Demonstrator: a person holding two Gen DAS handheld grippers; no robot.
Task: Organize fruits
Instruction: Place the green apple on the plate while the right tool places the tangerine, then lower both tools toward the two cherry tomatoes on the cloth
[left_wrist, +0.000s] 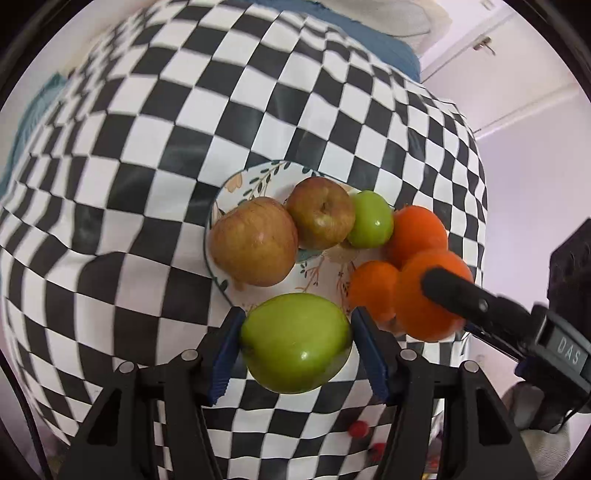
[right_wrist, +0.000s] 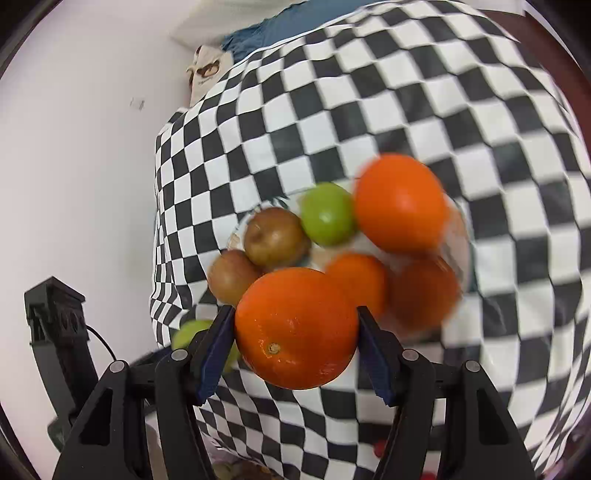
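Note:
My left gripper (left_wrist: 295, 341) is shut on a large green apple (left_wrist: 295, 341), held over the near rim of a floral plate (left_wrist: 255, 181). On the plate lie two red-brown apples (left_wrist: 255, 242) (left_wrist: 320, 212), a small green apple (left_wrist: 370, 218) and oranges (left_wrist: 419, 230) (left_wrist: 373, 286). My right gripper (right_wrist: 295, 330) is shut on an orange (right_wrist: 295, 326) above the plate's near side; the orange (left_wrist: 424, 299) and a finger of that gripper (left_wrist: 461, 291) also show in the left wrist view. In the right wrist view the plate's oranges (right_wrist: 400, 203) and apples (right_wrist: 275, 236) lie behind it.
A black-and-white checkered cloth (left_wrist: 155, 158) covers the table. Its edge drops off at the right of the left wrist view (left_wrist: 476, 177) and at the left of the right wrist view (right_wrist: 159, 221). Blue fabric (left_wrist: 376, 48) lies at the far edge. Small red things (left_wrist: 358, 428) lie below the near edge.

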